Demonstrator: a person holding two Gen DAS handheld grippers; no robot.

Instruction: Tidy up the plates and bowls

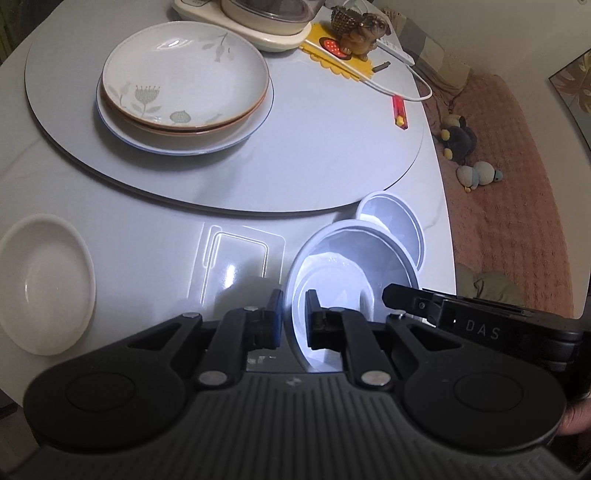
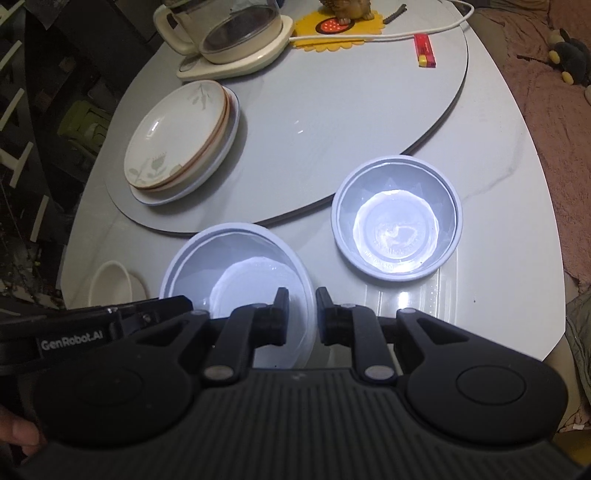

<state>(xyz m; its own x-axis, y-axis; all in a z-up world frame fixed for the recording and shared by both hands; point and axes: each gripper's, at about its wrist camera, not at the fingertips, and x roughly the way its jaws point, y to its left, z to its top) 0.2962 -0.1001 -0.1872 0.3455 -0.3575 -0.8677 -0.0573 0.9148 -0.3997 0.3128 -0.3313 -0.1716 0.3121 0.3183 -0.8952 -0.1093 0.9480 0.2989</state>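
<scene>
Two pale plastic bowls here: the near bowl [image 2: 236, 273] is pinched by both grippers, left gripper [image 1: 293, 319] with jaws clamped on its left rim, right gripper [image 2: 302, 315] clamped on the right rim, so it's tilted just above the tabletop [image 1: 129, 229]. The far bowl [image 2: 397, 221] sits flat just beside it, faceted inside, shiny. One small white saucer [image 1: 44, 284] off to the left. Three plates in a stack [image 1: 184, 88] on the round turntable [image 1: 314, 147], the top ones with a floral print and brown rims. Further back: kettle [image 2: 236, 33] on its base, yellow mat [image 2: 332, 29] under a brown figurine [image 1: 364, 31], white cable [image 2: 388, 35], red lighter [image 2: 424, 50].
</scene>
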